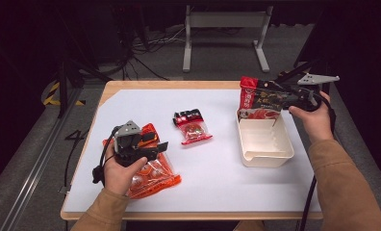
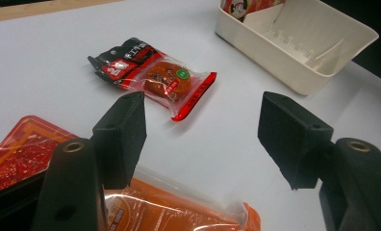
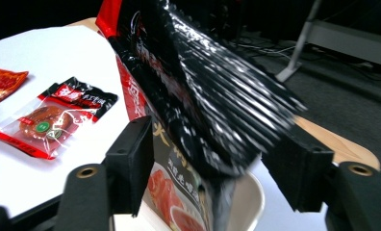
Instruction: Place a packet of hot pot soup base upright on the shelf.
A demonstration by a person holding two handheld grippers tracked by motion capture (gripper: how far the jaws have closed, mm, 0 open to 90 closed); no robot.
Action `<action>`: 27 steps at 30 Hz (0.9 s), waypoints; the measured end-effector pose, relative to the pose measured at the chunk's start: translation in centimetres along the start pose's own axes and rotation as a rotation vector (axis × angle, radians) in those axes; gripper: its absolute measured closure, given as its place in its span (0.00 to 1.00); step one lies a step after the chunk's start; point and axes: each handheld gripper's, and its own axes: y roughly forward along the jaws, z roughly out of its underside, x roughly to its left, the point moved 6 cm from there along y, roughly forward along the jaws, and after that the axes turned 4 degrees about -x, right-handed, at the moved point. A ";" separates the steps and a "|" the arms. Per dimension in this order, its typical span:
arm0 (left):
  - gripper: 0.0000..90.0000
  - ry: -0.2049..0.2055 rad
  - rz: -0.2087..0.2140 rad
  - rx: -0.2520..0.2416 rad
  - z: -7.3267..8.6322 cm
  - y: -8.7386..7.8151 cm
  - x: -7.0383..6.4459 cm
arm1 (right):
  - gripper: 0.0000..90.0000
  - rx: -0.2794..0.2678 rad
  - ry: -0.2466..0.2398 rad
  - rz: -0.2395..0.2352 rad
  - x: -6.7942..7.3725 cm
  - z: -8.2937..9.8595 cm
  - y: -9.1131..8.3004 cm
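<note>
Glossy black-and-red packet, upright

White-topped table with orange packet, small red snack packet and cream tray.

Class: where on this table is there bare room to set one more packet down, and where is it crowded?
Free: the white mat along the near edge, between the orange packet and the cream tray; also the far strip behind the small red packet. Crowded: the tray's far end, where the right hand-held gripper has the black-and-red bag.
</note>
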 end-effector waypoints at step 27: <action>0.36 0.068 -0.102 -0.019 -0.2 -2.3 3.2 | 0.41 -0.103 -0.040 -0.044 10.9 0.2 -6.8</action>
